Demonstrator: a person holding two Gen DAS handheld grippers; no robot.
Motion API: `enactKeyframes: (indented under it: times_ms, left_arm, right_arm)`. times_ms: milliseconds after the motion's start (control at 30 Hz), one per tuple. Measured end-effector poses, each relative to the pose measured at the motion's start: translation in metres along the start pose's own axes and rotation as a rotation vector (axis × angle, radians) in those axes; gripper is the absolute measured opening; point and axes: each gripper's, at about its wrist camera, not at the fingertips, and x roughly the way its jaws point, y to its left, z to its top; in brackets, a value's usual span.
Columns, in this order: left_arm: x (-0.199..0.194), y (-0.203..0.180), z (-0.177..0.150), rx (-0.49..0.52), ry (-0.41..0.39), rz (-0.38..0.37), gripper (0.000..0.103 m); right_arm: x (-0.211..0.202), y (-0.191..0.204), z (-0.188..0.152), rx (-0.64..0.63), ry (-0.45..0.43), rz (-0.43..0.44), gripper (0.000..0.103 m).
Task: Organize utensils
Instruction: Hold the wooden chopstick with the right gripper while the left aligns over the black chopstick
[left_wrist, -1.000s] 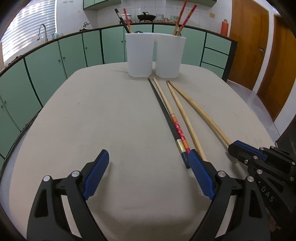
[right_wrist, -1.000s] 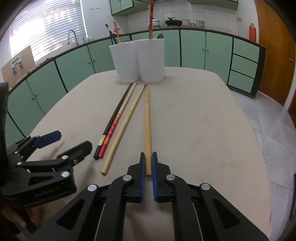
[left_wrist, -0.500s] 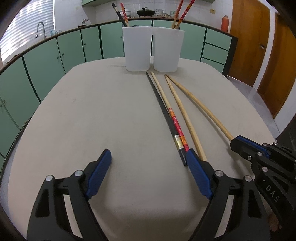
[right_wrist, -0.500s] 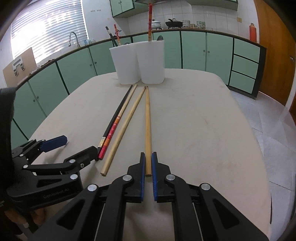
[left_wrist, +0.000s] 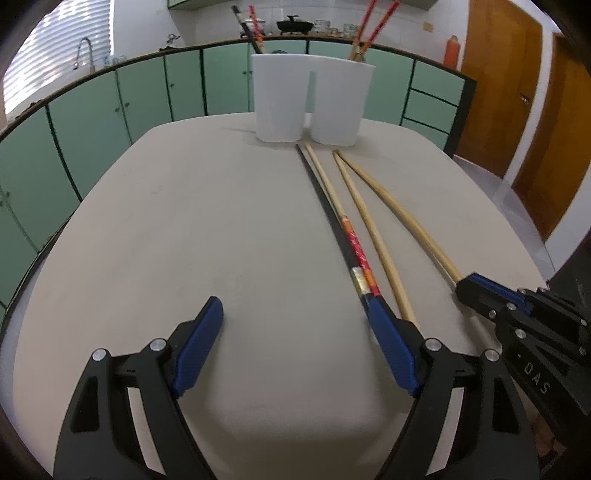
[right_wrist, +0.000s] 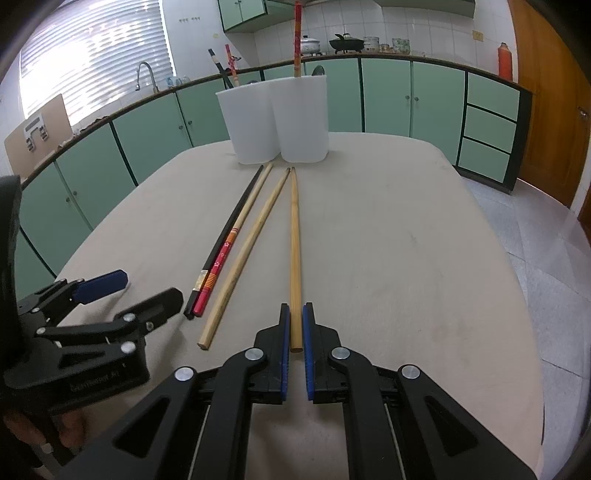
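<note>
Several chopsticks lie side by side on the beige table (left_wrist: 184, 229): a black one (left_wrist: 325, 214), a red-patterned one (left_wrist: 354, 247) and two plain wooden ones. My right gripper (right_wrist: 294, 314) is shut on the near end of the rightmost wooden chopstick (right_wrist: 294, 236), which still rests on the table. It also shows in the left wrist view (left_wrist: 399, 214). My left gripper (left_wrist: 295, 317) is open and empty, low over the table, its right finger beside the black chopstick's end. Two white holders (left_wrist: 280, 99) (left_wrist: 341, 103) stand at the far edge with chopsticks in them.
Green cabinets and a counter with a sink ring the table. Wooden doors stand at the right. The table's near edge is just below both grippers.
My left gripper has shifted slightly forward and lower toward the chopstick ends. My right gripper stays shut on the wooden chopstick.
</note>
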Motion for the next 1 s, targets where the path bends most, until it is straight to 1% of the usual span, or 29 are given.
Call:
enactKeyframes:
  times_ms: [167,333,533,633,733,867,1000]
  left_arm:
    - [0.000,-0.002,-0.002,0.004,0.009,-0.020,0.079]
    - [0.003,-0.005,-0.001,0.023,0.015,-0.007,0.081]
    - [0.002,0.001,0.000,0.003,0.015,0.038,0.082]
    - [0.004,0.006,0.001,-0.018,0.028,0.059,0.080]
    - [0.002,0.004,0.001,-0.014,0.022,0.048,0.080]
    - [-0.002,-0.005,0.002,0.006,0.009,0.013,0.080]
    - [0.003,-0.009,-0.001,0.025,0.028,0.020,0.080]
  right_arm:
    - [0.001,0.000,0.000,0.002,0.004,0.000,0.007]
    - [0.001,-0.001,0.000,0.007,0.004,0.001,0.007]
    - [0.001,-0.001,0.000,0.007,0.006,0.003,0.007]
    - [0.002,-0.001,-0.001,0.004,0.007,0.004,0.007]
    - [0.002,-0.002,-0.001,0.005,0.010,0.007,0.007]
    - [0.003,-0.003,-0.001,0.008,0.012,0.010,0.007]
    - [0.003,-0.003,-0.001,0.010,0.014,0.012,0.007]
